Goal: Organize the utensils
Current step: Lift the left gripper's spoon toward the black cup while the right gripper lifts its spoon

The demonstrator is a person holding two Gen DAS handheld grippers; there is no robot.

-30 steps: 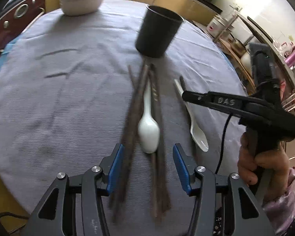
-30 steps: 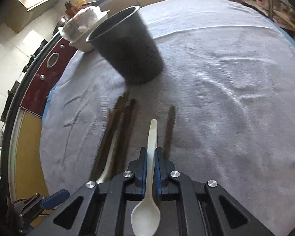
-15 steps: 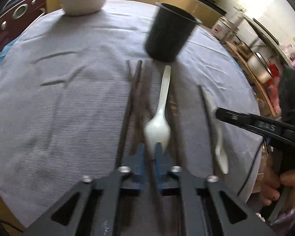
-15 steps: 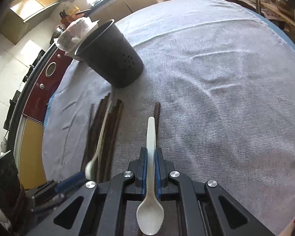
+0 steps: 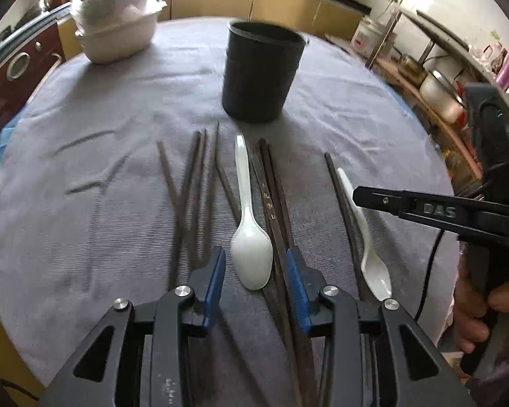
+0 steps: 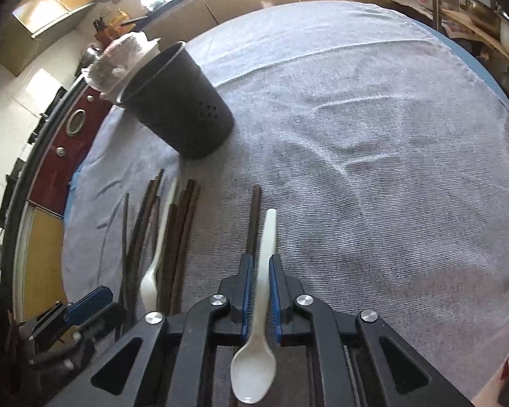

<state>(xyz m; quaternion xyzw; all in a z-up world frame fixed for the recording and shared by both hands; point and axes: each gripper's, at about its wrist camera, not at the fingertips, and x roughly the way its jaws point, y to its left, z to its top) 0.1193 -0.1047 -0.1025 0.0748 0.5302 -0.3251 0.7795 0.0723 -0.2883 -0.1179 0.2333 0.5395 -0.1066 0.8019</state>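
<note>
We note both jaws have just opened since half a second ago: left hand-held gripper (image 5: 254, 271) straddles one white spoon (image 5: 249, 237) untouched, right hand-held gripper (image 6: 258, 283) frees the other spoon (image 6: 259, 305).

2 white spoons (image 5: 251, 254), brown chopsticks (image 5: 275, 210), black cup (image 5: 259, 73), grey cloth (image 5: 85, 186).

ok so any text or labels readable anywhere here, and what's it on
"DAS": raised letters on the side of the right claw, seen from the left wrist camera.
Small gold characters on one dark chopstick beside the white spoon: too small to read.
Faint marks on the left claw body, near the bottom edge: too blurred to read.
Nothing else legible: black cup shows no text.
</note>
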